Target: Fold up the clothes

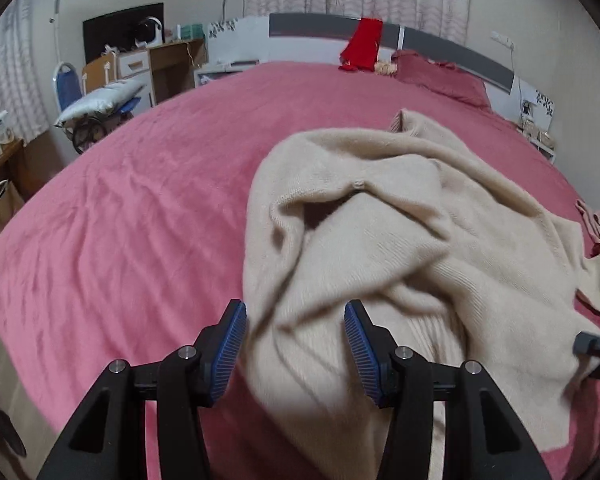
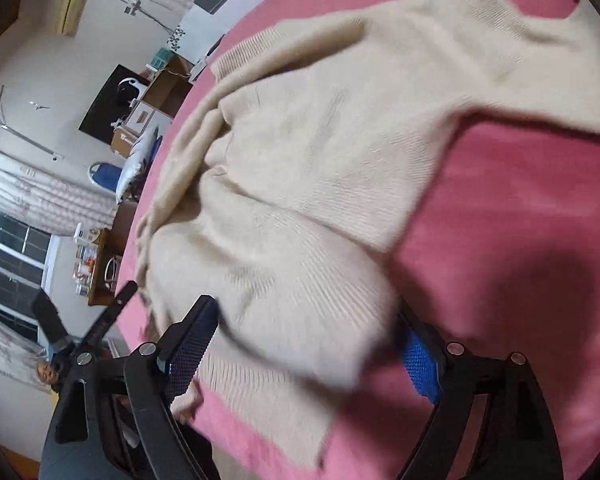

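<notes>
Pink plush bedspread [image 1: 120, 220] carries a rumpled cream knit sweater [image 1: 380, 220]; your left gripper [image 1: 295, 344] and right gripper [image 2: 308, 356] gape, unclamped, over its ribbed hem.

Cream sweater [image 2: 300, 152], pink bedspread [image 2: 520, 240], parted fingers [image 2: 192, 344]

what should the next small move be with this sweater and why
Probably close the left gripper on the near hem of the cream sweater. Its jaws stand open over that edge, and the sweater lies bunched and creased on the pink bedspread, so it likely needs pulling flat before any fold.
</notes>
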